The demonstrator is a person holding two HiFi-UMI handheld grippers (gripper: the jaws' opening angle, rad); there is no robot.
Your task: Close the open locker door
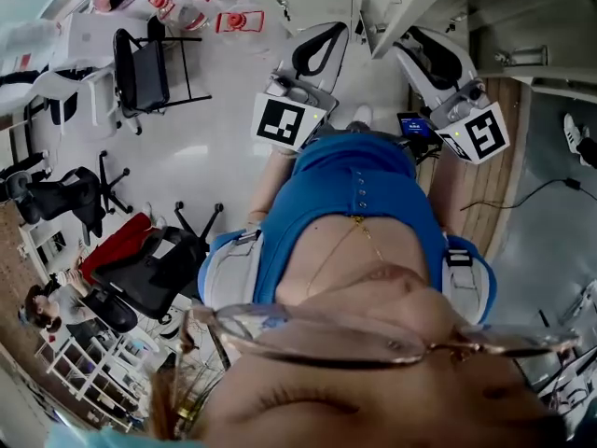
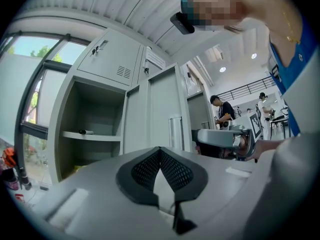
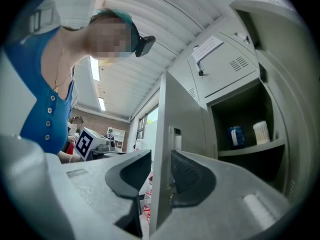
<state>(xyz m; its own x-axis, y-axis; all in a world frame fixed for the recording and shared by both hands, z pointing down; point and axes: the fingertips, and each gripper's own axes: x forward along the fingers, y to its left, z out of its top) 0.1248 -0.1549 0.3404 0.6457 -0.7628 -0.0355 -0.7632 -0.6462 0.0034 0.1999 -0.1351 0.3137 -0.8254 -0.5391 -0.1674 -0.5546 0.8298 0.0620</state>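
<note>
The grey locker door [image 3: 165, 114] stands open, edge-on in the right gripper view. My right gripper [image 3: 161, 156] is open with that door's edge between its jaws; the pads do not clearly press on it. Behind the door lies the open compartment [image 3: 250, 154]. In the left gripper view the door [image 2: 162, 109] hangs beside another open compartment [image 2: 95, 129], and my left gripper [image 2: 160, 151] is shut on nothing, some way short of it. From the head view both grippers, left [image 1: 319, 49] and right [image 1: 422, 56], point forward, the right one near the door panel [image 1: 406, 7].
A blue can [image 3: 236, 135] and a white container [image 3: 261, 131] stand on the locker shelf. The upper locker door [image 3: 222, 59] is closed. Black office chairs [image 1: 149, 68] [image 1: 149, 273] stand to my left. Two people [image 2: 223, 113] are further back.
</note>
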